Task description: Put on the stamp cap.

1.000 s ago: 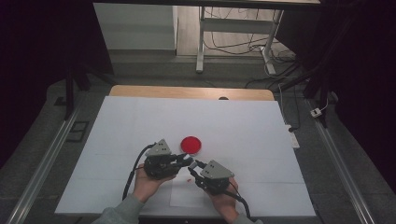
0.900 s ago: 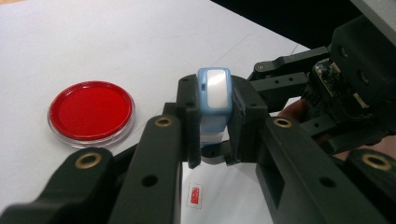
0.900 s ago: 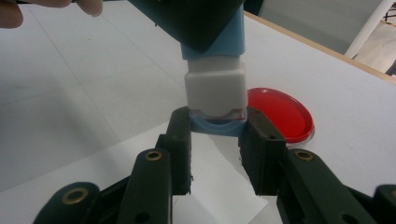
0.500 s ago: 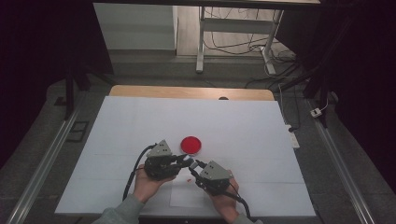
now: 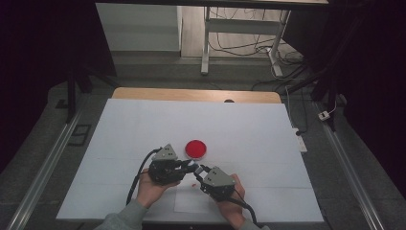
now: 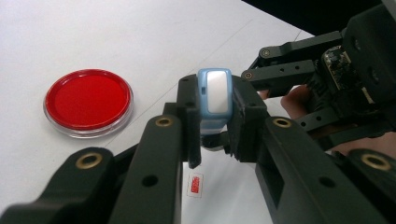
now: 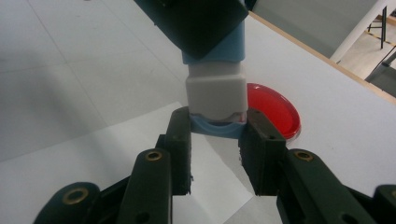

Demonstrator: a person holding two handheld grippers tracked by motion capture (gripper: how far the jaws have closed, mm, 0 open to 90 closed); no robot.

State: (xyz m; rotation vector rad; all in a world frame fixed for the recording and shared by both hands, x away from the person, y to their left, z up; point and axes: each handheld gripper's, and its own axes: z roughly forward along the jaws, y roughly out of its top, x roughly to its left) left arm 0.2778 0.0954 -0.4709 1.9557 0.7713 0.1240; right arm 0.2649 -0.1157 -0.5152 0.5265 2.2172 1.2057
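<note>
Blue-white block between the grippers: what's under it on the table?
Under the block, held off the table by both grippers' fingers, lies a white sheet with a small red mark. The black fingers cover part of the sheet. The red dish sits off to one side.

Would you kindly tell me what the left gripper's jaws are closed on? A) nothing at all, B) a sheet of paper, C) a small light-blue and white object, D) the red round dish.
C: in the left gripper view the left gripper is shut on the small light-blue and white object, while the red dish lies apart on the table.
</note>
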